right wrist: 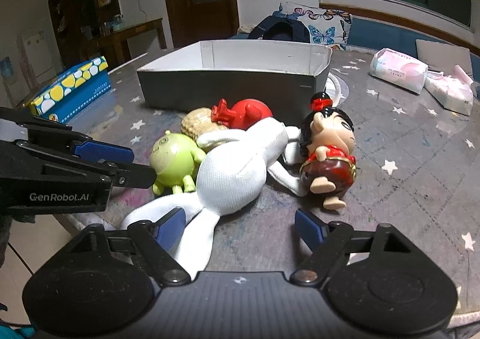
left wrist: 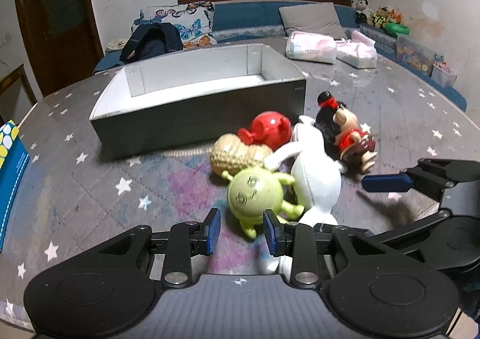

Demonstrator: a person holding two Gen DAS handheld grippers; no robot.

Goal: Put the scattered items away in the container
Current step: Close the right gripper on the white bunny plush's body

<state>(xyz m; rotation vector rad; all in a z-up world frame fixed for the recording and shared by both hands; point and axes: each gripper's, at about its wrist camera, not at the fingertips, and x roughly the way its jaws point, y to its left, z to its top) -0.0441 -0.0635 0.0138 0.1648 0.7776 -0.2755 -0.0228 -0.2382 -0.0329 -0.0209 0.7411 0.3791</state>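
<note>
A grey open box (left wrist: 198,117) with a white inside stands on the table; it also shows in the right wrist view (right wrist: 228,87). In front of it lie a green round figure (left wrist: 255,192) (right wrist: 172,159), a peanut toy (left wrist: 237,156) (right wrist: 199,123), a red gourd toy (left wrist: 270,129) (right wrist: 243,111), a white plush (left wrist: 315,180) (right wrist: 237,171) and a black-haired doll in red (left wrist: 345,129) (right wrist: 327,153). My left gripper (left wrist: 241,231) is open just before the green figure's feet. My right gripper (right wrist: 240,226) is open, its left pad beside the plush's leg.
A blue and yellow box (right wrist: 72,87) sits at the table's left edge. Two tissue packs (left wrist: 312,46) (right wrist: 399,69) lie at the far right. The grey starred tablecloth (left wrist: 90,189) covers the table. A sofa with cushions (left wrist: 255,15) stands behind.
</note>
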